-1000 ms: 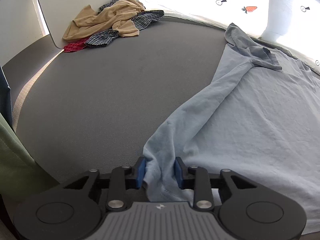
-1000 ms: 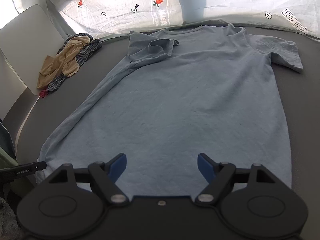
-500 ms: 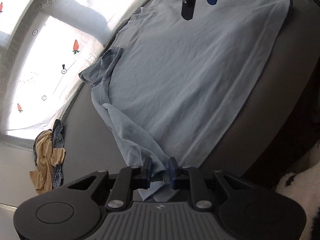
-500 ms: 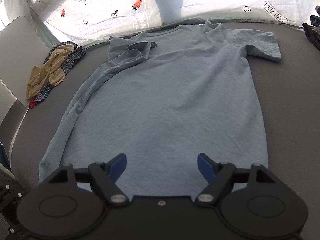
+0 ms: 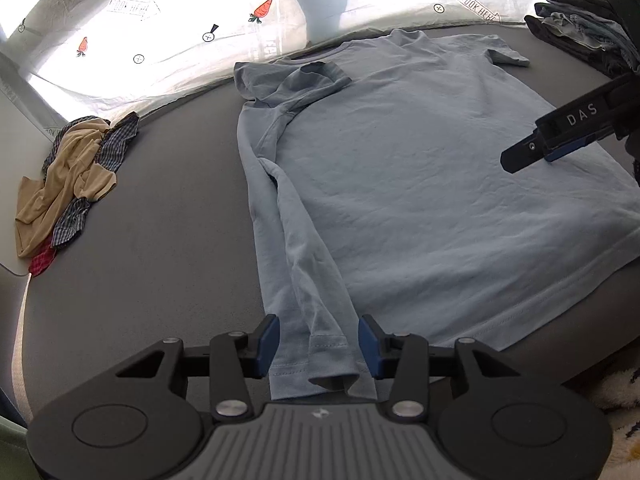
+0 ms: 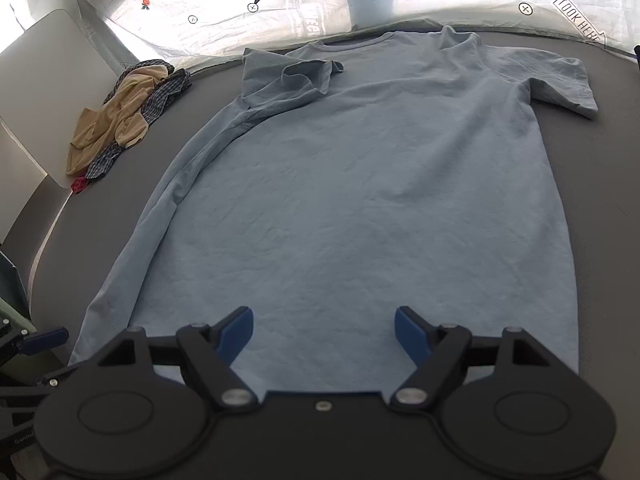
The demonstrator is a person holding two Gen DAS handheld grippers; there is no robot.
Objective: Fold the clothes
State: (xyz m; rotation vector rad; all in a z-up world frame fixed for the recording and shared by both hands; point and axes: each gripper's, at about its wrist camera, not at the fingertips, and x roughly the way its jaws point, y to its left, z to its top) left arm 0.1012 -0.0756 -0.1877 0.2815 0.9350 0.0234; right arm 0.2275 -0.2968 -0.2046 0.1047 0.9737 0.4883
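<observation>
While the pale blue cotton T-shirt lies flat on the grey mat, collar far, long axis running away, left gripper is spread astride the rumpled near-left hem corner, seemingly not pinching. Right gripper hovers spread above mid-hem. Left is nearer.

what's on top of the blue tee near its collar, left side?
The blue T-shirt has its own left sleeve flipped inward, lying on the chest by the collar. Nothing else rests on it. The fabric under that flap is hidden. Both tools are open: left tool, right tool.
</observation>
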